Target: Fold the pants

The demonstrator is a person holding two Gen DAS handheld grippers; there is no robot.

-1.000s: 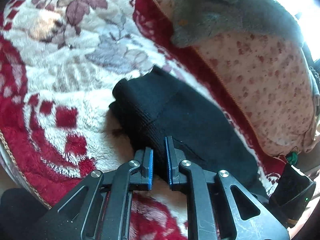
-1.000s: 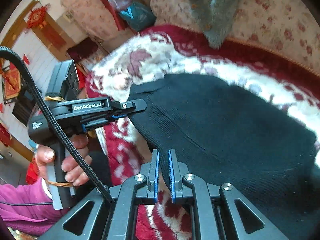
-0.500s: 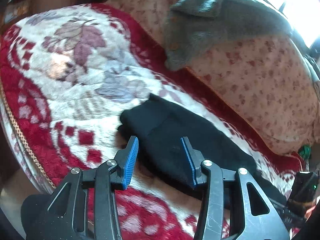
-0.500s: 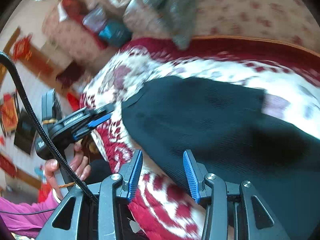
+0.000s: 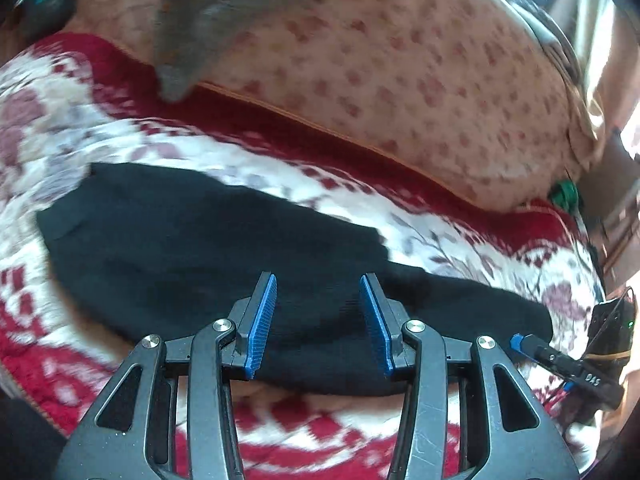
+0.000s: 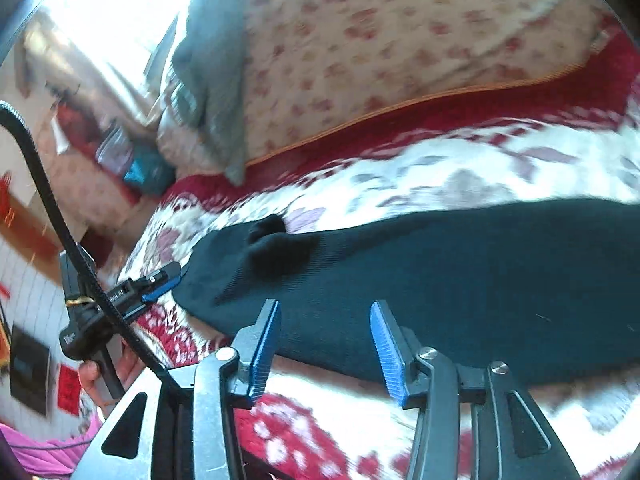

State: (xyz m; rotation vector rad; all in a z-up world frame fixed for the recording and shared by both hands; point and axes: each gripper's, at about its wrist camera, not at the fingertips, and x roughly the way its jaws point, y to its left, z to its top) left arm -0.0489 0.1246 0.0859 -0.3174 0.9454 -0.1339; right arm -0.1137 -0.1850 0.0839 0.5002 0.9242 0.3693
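Observation:
The black knit pants (image 5: 208, 248) lie folded lengthwise in a long band on the red-and-white floral blanket (image 5: 460, 236). My left gripper (image 5: 318, 284) is open and empty, just above the pants' near edge. My right gripper (image 6: 325, 310) is open and empty above the near edge of the same pants (image 6: 460, 272). The left gripper also shows in the right wrist view (image 6: 160, 282), held by a hand at the pants' left end. The right gripper shows in the left wrist view (image 5: 532, 346) at the pants' right end.
A beige floral cushion (image 5: 400, 72) stands behind the blanket, with a grey garment (image 5: 200, 32) draped on it. A small green object (image 5: 564, 194) sits at the cushion's right end. The blanket's front edge drops off below both grippers.
Both grippers were shut on the pants a second ago, then opened and let go. Both have drawn back and swung toward the pants' middle; the pants now lie flat.

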